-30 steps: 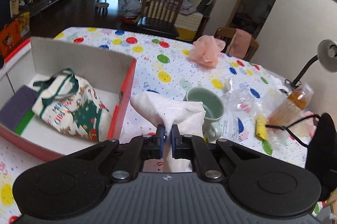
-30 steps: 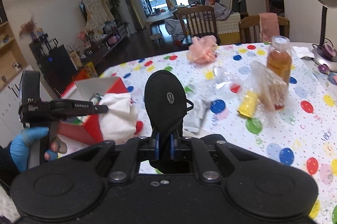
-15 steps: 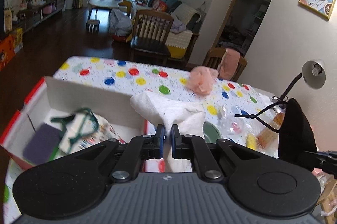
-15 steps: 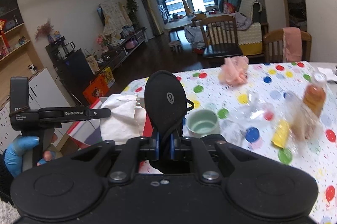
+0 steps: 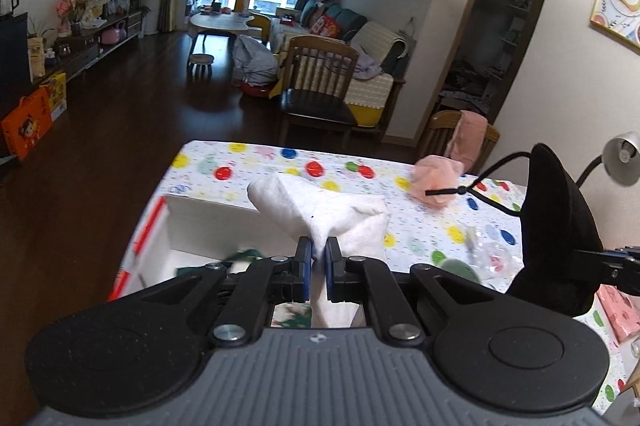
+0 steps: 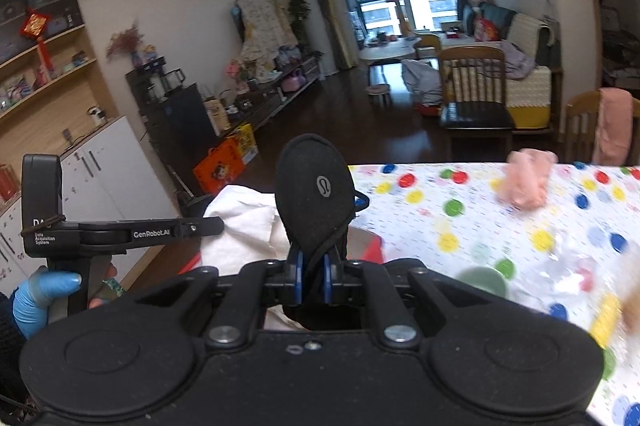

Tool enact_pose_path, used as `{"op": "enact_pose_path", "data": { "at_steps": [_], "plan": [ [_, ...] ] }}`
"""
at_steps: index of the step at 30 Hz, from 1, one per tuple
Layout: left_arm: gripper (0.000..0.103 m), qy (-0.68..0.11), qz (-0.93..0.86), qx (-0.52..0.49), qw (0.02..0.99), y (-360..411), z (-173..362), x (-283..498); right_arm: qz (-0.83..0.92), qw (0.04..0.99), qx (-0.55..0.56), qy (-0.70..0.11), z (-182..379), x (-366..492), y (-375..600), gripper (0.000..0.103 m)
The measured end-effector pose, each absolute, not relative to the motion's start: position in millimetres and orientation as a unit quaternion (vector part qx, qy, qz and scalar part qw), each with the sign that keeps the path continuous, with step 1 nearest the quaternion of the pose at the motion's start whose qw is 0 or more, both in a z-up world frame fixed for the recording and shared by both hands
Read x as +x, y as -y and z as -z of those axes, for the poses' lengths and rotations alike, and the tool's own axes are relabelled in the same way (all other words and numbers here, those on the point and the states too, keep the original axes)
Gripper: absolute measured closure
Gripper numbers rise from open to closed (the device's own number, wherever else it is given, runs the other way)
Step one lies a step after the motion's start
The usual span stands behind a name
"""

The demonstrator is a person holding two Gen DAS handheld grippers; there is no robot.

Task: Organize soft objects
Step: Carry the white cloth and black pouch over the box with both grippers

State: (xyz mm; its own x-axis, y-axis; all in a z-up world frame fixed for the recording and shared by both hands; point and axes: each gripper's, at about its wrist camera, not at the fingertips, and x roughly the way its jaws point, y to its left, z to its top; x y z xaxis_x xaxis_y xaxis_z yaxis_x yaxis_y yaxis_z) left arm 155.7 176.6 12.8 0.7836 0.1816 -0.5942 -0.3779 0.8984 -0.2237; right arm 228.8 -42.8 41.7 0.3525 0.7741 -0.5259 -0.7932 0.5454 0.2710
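Note:
My left gripper [image 5: 316,258] is shut on a crumpled white cloth [image 5: 328,214], held above the white cardboard box with red edges [image 5: 200,222]. Inside the box a green-printed fabric bag [image 5: 240,256] shows only partly behind the fingers. My right gripper [image 6: 312,274] is shut on a black eye mask [image 6: 312,197] with a thin strap, held upright. That black eye mask [image 5: 560,226] also hangs at the right of the left wrist view, and the white cloth [image 6: 244,222] appears left of it in the right wrist view. A pink puffy ball [image 5: 436,177] lies on the dotted tablecloth [image 5: 280,165].
A green mug [image 6: 480,280] and clear plastic wrappers [image 5: 488,246] sit on the table right of the box. A desk lamp [image 5: 620,157] stands at the far right. Wooden chairs [image 5: 320,85] stand beyond the table's far edge. A blue-gloved hand [image 6: 40,290] holds the left gripper's handle.
Both grippers rose and drew back toward the box side, each keeping its hold. The box and bag slid low under the left fingers; the mug and bottle drifted right and down, blurred.

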Motion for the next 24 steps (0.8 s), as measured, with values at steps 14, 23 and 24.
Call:
{"op": "enact_pose_path", "data": {
  "at_steps": [14,23,24],
  "plan": [
    [0.096,-0.310,-0.185,-0.150,0.921,-258,-3,140,-0.516,0.796,-0.041,-0.312,-40,216,-63,0.094],
    [0.096,-0.333,-0.185,-0.140,0.914,-286,30,154,-0.498,0.782,-0.086,-0.365,7,214,-114,0.094],
    [0.096,-0.336,-0.182,-0.141,0.913,-287,34,157,-0.494,0.781,-0.089,-0.371,12,214,-118,0.094]
  ]
}}
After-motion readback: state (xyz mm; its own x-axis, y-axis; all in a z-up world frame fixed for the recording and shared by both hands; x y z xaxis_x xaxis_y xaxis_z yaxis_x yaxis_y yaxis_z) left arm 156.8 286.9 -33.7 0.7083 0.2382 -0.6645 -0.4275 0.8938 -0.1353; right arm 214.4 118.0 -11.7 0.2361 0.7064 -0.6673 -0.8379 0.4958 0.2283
